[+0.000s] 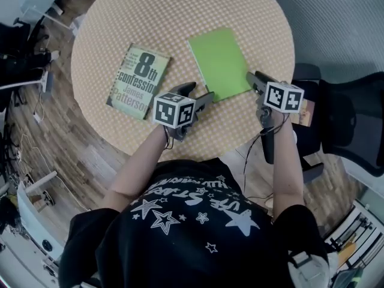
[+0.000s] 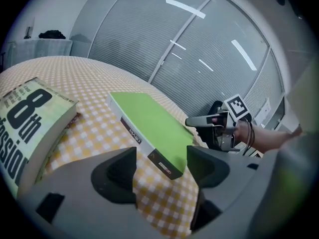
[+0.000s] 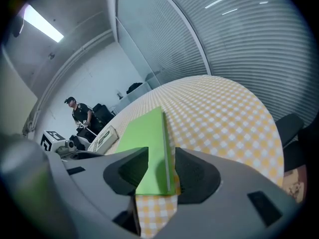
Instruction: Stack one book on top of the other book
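Both books lay flat on the round checked table point(image 1: 180, 11), side by side with a strip of cloth showing between them, not stacked. The green book point(image 1: 221, 62) was on the right side of the table. The "8th Confession" paperback point(image 1: 138, 80) was on the left, cover up.

My left gripper point(image 1: 200, 93) was at the green book's near left corner. In the left gripper view its jaws point(image 2: 160, 166) stood wide apart. The corner of the green book point(image 2: 149, 121) showed in the gap and neither pad pressed on it. The paperback point(image 2: 30, 118) sat off to the left of that view, clear of the jaws.

My right gripper point(image 1: 253, 77) was at the green book's near right corner. In the right gripper view its jaws point(image 3: 162, 171) were also spread. The book's corner point(image 3: 147, 143) sat between them, with its edge close beside the right pad, but I saw no squeeze on it. So both grippers were empty-handed, with the book resting on the cloth.

The right gripper point(image 2: 192, 121) also showed past the book in the left gripper view. A black office chair point(image 1: 348, 125) stood just beyond the table's right edge. A person point(image 3: 79, 114) stood far back in the room.
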A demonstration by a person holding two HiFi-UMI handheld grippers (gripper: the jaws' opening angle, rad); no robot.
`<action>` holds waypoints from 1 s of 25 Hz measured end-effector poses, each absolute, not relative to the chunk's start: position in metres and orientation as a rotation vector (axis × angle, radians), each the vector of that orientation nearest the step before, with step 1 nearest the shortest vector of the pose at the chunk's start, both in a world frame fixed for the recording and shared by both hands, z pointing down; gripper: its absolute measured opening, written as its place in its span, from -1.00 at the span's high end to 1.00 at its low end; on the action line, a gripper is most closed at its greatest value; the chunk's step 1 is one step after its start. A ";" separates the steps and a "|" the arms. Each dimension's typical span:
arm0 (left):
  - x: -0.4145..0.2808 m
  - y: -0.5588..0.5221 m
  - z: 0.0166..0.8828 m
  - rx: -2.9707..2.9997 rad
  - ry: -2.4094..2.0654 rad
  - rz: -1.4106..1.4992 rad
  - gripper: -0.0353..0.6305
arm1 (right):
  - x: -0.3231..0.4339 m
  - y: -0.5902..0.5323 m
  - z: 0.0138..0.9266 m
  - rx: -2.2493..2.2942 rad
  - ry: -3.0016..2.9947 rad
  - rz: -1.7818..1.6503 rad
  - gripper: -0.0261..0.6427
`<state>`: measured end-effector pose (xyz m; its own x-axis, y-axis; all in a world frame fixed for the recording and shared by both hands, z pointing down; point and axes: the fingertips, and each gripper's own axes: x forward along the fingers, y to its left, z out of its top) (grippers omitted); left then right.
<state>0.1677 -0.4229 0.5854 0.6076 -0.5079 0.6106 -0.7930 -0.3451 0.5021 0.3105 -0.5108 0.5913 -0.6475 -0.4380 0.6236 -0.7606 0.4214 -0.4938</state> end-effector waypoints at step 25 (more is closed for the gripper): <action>0.168 -0.415 0.589 2.079 -0.982 0.492 0.22 | 0.281 -0.485 0.573 1.080 -2.375 1.131 0.58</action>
